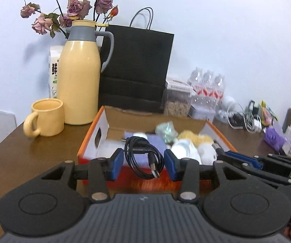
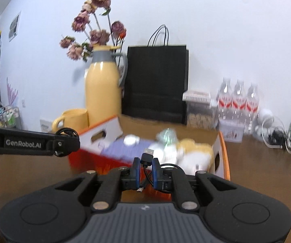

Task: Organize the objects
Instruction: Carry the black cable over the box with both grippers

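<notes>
Left wrist view: the left tongs point(image 1: 143, 162) are partly apart and clamped on a coiled black cable point(image 1: 155, 170), which hangs in front of the orange-edged box point(image 1: 88, 139). To the right, the right tongs point(image 2: 146, 163) are pressed together on a second cable's USB plug point(image 2: 148, 152). Both cables look bound for storage, probably the box. My advice is to carry each over the rim, lower it onto a free patch beside the plush toys point(image 1: 196, 141), and release only once the coil rests, so it does not spring loose.

For writing, from the left: the white packet point(image 1: 54, 70) shows the character "鲜". The left tongs' side reads "GenRobot.AI" point(image 2: 23, 143). The bottles' red labels point(image 1: 208, 90) are illegible.
</notes>
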